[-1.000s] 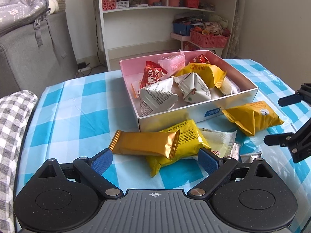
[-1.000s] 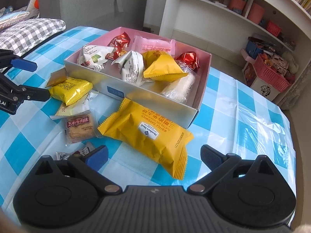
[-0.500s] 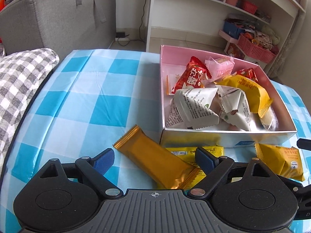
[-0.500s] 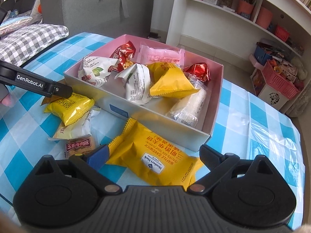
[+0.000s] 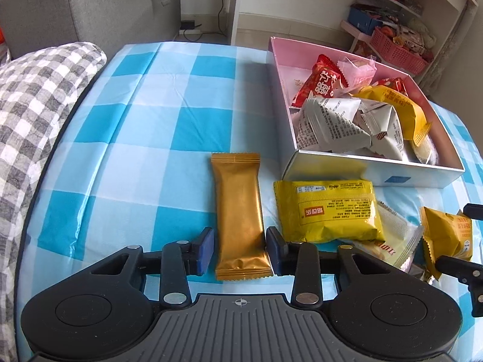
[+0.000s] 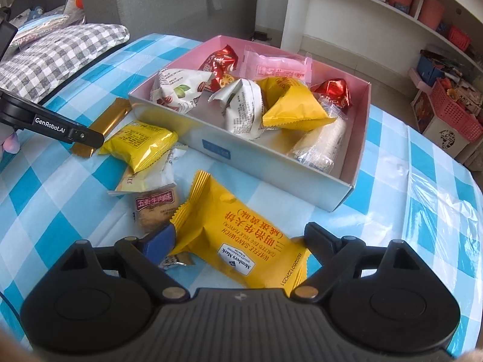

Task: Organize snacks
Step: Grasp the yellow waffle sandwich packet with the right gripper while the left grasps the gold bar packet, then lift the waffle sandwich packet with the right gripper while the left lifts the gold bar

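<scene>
While the left gripper (image 5: 240,249) fingers straddle a gold foil snack bar (image 5: 238,214) unclenched, the right gripper (image 6: 241,241) fingers flank a yellow waffle-sandwich packet (image 6: 241,241), likewise spread.

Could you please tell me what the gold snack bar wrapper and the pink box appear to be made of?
The gold bar wrapper looks like metallised plastic film: satin sheen, crimped serrated ends, soft creases. The pink box appears to be thin coated paperboard: flat, stiff walls with sharp folded corners, pink inside and pale grey outside, though plastic can't be excluded.
</scene>
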Demonstrator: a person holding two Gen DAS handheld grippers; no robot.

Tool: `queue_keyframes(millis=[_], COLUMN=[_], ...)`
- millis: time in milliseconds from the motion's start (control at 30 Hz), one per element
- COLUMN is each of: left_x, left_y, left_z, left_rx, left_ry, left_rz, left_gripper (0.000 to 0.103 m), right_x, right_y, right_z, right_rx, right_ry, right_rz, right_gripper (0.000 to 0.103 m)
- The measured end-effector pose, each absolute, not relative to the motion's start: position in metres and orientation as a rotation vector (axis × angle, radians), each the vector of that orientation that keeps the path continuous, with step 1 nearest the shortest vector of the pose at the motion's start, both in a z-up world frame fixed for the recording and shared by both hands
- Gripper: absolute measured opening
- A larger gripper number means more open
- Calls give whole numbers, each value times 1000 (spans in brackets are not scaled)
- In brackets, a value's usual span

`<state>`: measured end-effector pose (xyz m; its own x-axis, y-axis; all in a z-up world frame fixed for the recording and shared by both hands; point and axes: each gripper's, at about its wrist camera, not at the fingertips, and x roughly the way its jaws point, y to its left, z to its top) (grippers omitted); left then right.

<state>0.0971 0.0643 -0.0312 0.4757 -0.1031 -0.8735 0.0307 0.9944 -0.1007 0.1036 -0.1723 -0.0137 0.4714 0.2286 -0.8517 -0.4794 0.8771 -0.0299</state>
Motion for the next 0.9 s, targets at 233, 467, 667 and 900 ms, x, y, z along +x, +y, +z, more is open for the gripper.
queue_keyframes(millis=[233,467,667,900], left_x=[81,88,95,97], left_y=[50,45,39,36], left_z=[-28,-31,-38,-38], left_rx=[135,111,129,133], left_ry=[1046,999,982,974], left_rz=[-164,-156,-122,-103], left_gripper=[41,50,50,48], right_x=[85,79,78,85], right_y=[-167,-167,-151,-137], right_z=[-5,2,-10,-28], right_rx=[-340,-516,-651,-707], right_ry=[1014,958,926,927], right_rz=[520,534,565,549], right_gripper=[87,91,84,68])
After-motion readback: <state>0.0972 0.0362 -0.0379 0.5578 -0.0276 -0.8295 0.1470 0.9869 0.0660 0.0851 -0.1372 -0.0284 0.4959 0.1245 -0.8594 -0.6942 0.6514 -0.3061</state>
